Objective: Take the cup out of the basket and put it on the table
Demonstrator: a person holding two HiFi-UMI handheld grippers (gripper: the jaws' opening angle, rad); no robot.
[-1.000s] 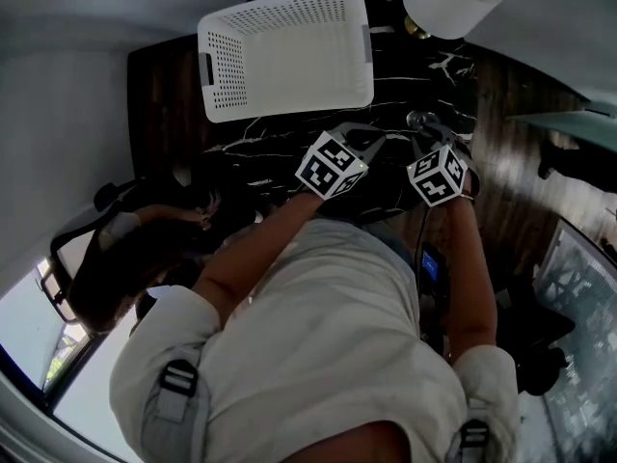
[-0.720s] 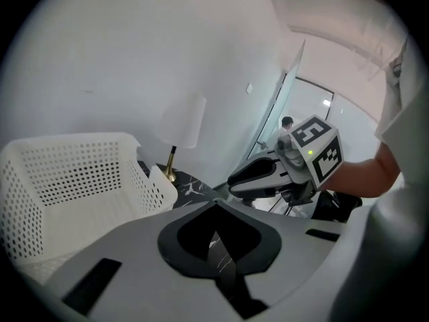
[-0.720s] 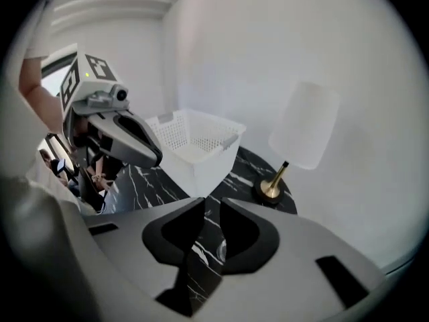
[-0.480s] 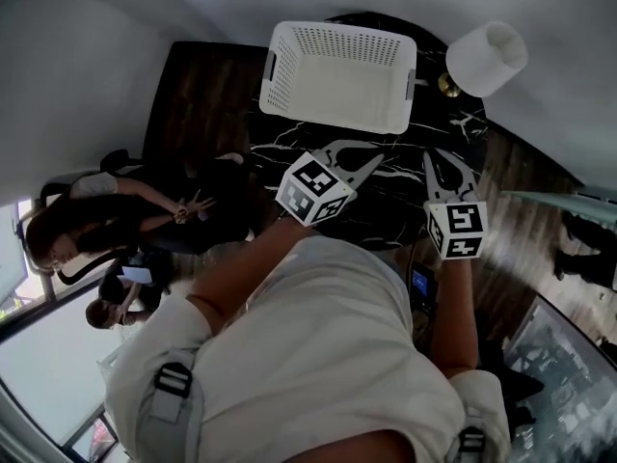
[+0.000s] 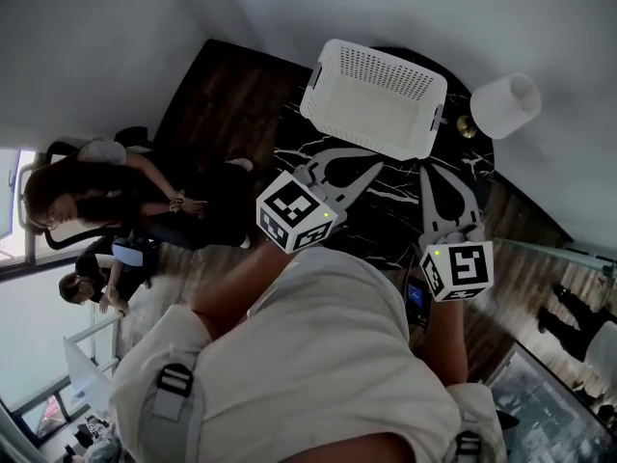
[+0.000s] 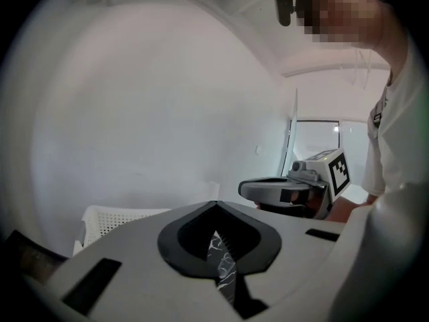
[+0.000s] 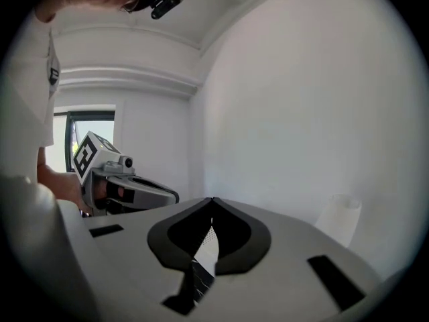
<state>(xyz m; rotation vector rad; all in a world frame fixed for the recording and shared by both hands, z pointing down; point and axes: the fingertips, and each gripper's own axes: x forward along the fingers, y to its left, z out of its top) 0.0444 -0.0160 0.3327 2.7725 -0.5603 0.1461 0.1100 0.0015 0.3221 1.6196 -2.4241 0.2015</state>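
Basket (image 5: 378,67) on table (image 5: 390,212) (black marble)

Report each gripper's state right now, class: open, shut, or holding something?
Left gripper: shut, holding nothing.
Right gripper: shut, holding nothing.

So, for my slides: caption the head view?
Left gripper and right gripper, jaws shut, before a white basket on a black table.

You hold one left tool (image 5: 377,165) and one right tool (image 5: 430,170); one bench (image 5: 393,212) carries one basket (image 5: 372,102) and one lamp (image 5: 504,105).
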